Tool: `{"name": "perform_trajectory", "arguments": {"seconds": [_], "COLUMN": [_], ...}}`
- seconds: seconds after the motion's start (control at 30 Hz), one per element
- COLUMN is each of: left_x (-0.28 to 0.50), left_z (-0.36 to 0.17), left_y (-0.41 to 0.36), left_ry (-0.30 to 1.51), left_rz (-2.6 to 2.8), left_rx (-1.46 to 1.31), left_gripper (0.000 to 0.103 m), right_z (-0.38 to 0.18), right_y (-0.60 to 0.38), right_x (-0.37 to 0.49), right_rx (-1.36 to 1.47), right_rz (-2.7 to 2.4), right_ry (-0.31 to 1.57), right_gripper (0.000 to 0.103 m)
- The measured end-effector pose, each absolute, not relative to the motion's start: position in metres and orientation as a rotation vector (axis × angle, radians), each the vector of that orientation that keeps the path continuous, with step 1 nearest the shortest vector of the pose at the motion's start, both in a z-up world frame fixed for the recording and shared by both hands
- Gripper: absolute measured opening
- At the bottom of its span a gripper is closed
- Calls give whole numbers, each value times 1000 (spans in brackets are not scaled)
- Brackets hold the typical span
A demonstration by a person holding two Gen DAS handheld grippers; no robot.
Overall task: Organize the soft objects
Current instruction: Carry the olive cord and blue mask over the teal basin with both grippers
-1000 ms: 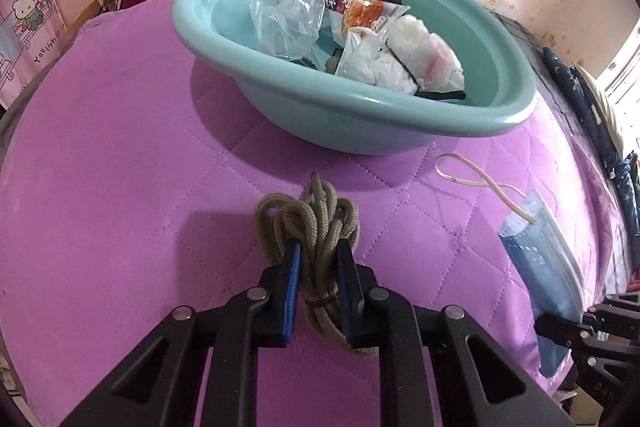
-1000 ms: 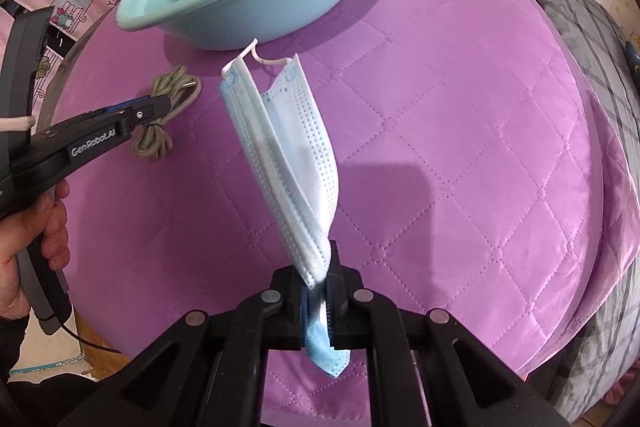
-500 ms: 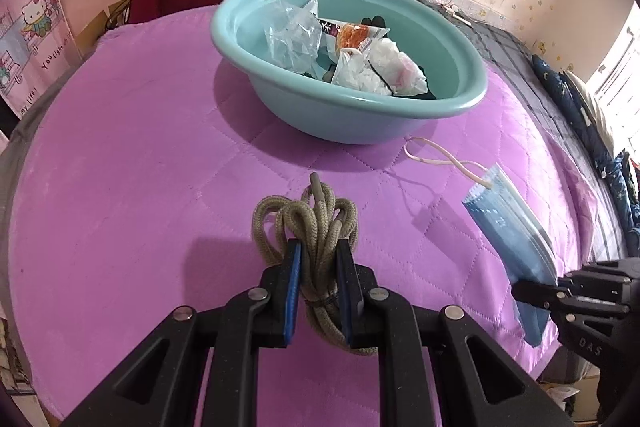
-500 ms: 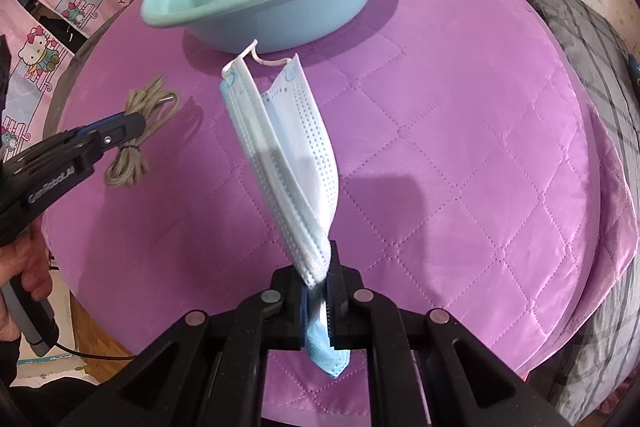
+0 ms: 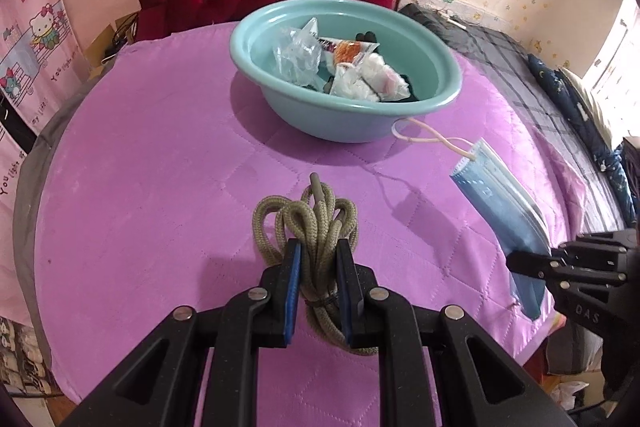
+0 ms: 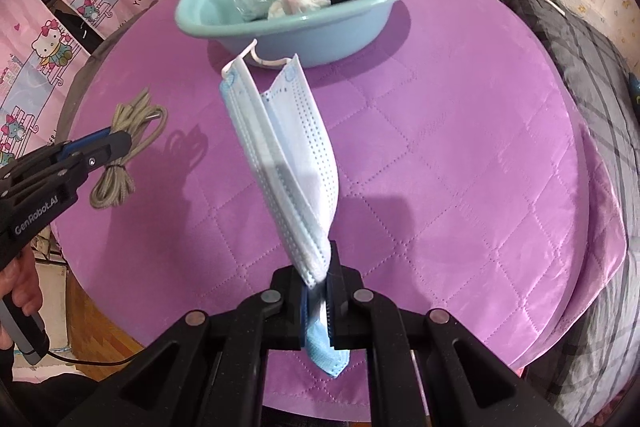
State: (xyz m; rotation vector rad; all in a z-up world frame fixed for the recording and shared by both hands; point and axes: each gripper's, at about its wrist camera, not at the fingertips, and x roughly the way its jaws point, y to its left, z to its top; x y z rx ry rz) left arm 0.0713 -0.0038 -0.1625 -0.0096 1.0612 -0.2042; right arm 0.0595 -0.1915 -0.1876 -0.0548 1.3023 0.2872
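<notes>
The left claw [image 5: 318, 263] is clenched on a coiled cord [image 5: 308, 223], and the right claw [image 6: 318, 291] is clenched on a blue face mask [image 6: 288, 163]; both are lifted clear of the purple-quilted counter [image 5: 160, 167]. Beyond both claws a teal basin [image 5: 348, 127] sits on the counter, already holding plastic bags [image 5: 298, 57] and small packets [image 5: 348, 51].

Bright, probably window-lit from right; soft shadows, fisheye-warped edges.
</notes>
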Motion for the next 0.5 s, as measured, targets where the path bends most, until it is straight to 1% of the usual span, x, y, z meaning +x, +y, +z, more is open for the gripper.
{"name": "perform_trajectory", "arguments": {"seconds": [0.5], "left_x": [54], "left_z": [-127], "left_y": [-4], "left_ry": [1015], "left_rz": [-253], "left_rx": [13], "left_gripper": [18], "right_z": [-144], "right_y": [-187], "right_x": [63], "right_rx": [-64], "right_rz": [313], "right_ry": [1217], "right_gripper": [5]}}
